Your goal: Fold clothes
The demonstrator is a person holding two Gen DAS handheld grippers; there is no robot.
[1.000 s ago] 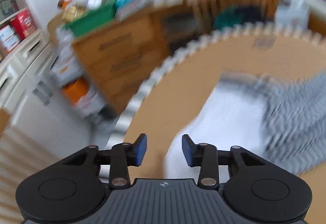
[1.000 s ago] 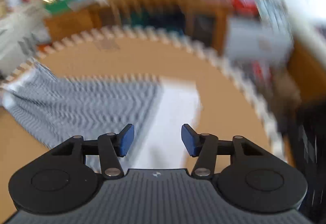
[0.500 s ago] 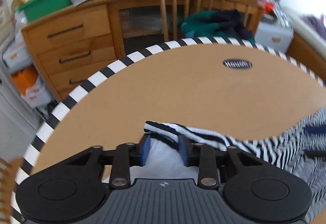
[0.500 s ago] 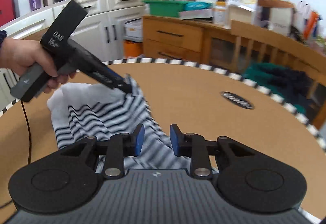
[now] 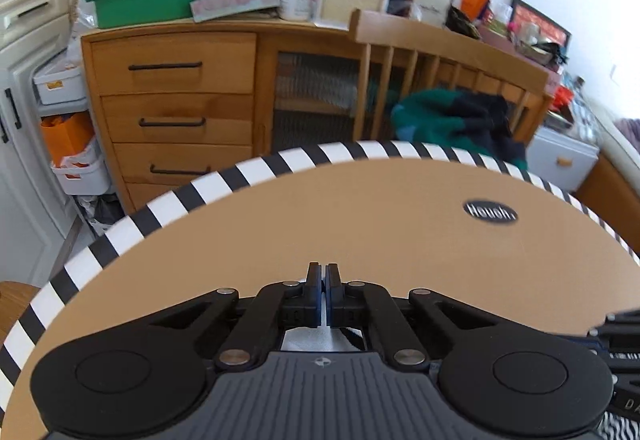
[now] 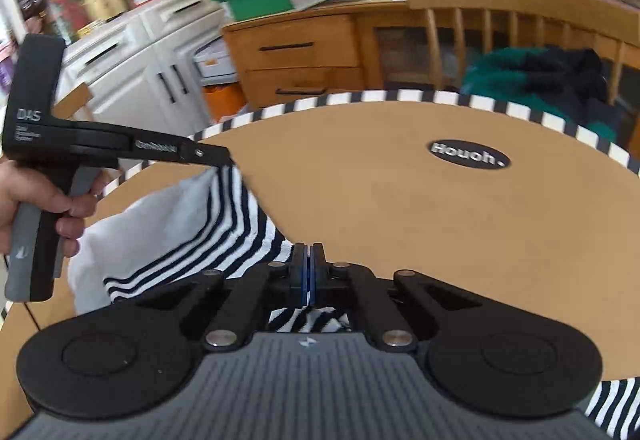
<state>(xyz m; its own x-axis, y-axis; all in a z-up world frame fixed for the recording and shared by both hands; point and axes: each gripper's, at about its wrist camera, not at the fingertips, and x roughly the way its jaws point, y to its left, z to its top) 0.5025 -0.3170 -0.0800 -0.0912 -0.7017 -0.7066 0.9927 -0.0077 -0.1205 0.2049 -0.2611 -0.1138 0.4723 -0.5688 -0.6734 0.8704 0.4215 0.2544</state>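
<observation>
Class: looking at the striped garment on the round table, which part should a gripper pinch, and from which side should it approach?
Pinch the striped garment along its top edge, coming in level from the near side. That edge is lifted clear of the table; both the left gripper and right gripper already clamp there.

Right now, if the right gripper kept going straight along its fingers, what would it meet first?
Probably nothing close: ahead of the right gripper, shut on the striped garment, lies bare table, then its striped rim and the wooden chair. Depth is unclear.

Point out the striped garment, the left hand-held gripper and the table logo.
striped garment (image 6: 224,224), right wrist view, on its striped fold.
left hand-held gripper (image 6: 224,156), right wrist view, at its fingertips pinching the cloth.
table logo (image 6: 469,155), right wrist view, on the lettering.
</observation>
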